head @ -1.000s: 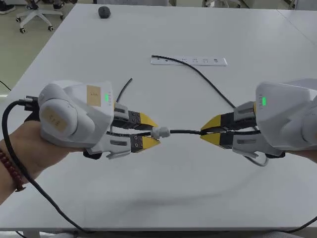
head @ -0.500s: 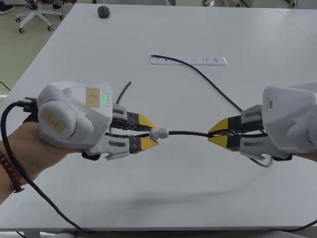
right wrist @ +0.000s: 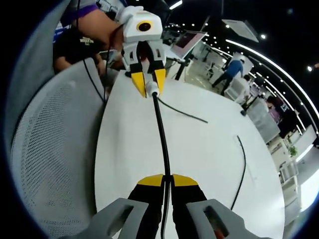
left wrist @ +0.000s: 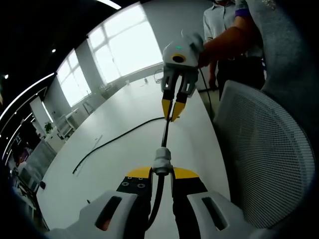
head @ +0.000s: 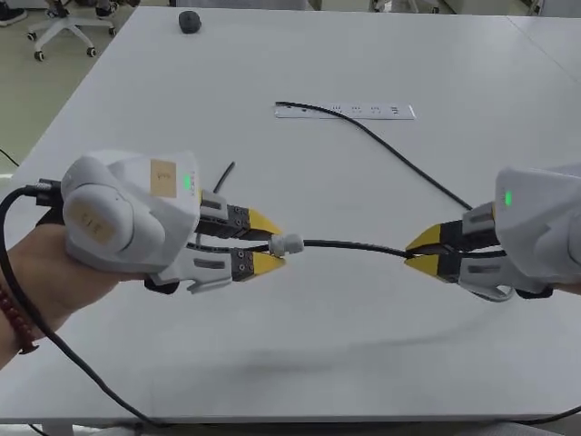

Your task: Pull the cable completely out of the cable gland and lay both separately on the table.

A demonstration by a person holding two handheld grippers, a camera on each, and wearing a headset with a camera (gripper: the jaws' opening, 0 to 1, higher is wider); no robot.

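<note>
Above the table (head: 300,354), the left gripper (head: 278,244) grasps the gland (head: 290,243), while the right gripper (head: 414,253) grasps the cable (head: 354,245) stretched between them.

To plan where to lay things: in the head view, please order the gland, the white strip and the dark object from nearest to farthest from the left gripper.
1. gland, in the jaws.
2. white strip, mid-table.
3. dark object, far edge.
</note>
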